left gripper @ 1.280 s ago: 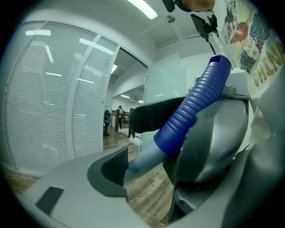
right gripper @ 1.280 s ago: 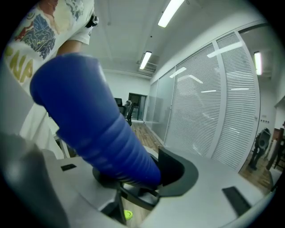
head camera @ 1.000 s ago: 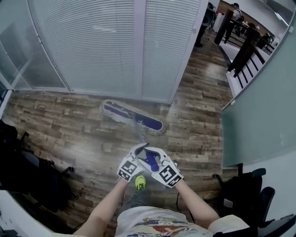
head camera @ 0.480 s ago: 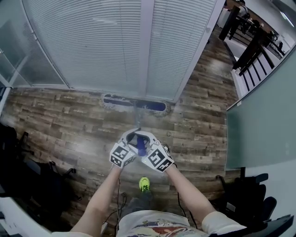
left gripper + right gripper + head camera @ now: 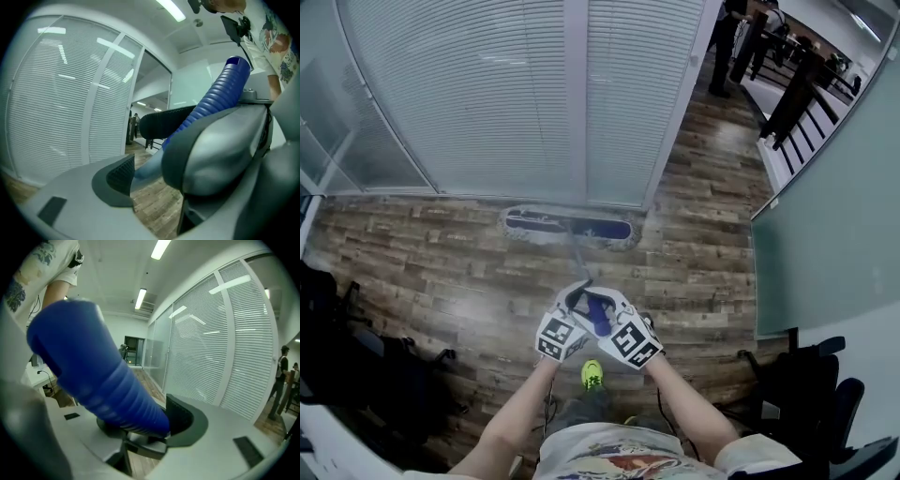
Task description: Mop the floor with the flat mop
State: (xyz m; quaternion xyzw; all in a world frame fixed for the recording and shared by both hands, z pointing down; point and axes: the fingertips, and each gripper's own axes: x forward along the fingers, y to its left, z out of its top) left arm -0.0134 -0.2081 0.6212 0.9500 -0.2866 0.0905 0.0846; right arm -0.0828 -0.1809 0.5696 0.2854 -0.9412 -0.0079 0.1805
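The flat mop's head (image 5: 569,226), blue with a pale fringe, lies on the wood floor parallel to the blinds wall. Its thin pole (image 5: 577,259) rises to a blue ribbed handle grip (image 5: 598,315) held in front of the person. My left gripper (image 5: 574,302) is shut on the pole just below the grip; the pole (image 5: 146,169) rests against a black pad (image 5: 123,174). My right gripper (image 5: 612,309) clasps the blue grip (image 5: 101,380), which touches the pad (image 5: 180,420). Its jaws have just been opening a little, with the grip still between them.
A glass partition with white blinds (image 5: 506,94) stands right behind the mop head. Dark chairs and bags (image 5: 356,366) crowd the left, office chairs (image 5: 797,394) the right. A green glass wall (image 5: 834,206) bounds the right side. The person's yellow-green shoe (image 5: 592,375) is below the grippers. People stand far down the corridor (image 5: 727,37).
The mop head has swung from slanting to parallel with the blinds wall. Both grippers pushed the handle toward the wall, then drew back a little.
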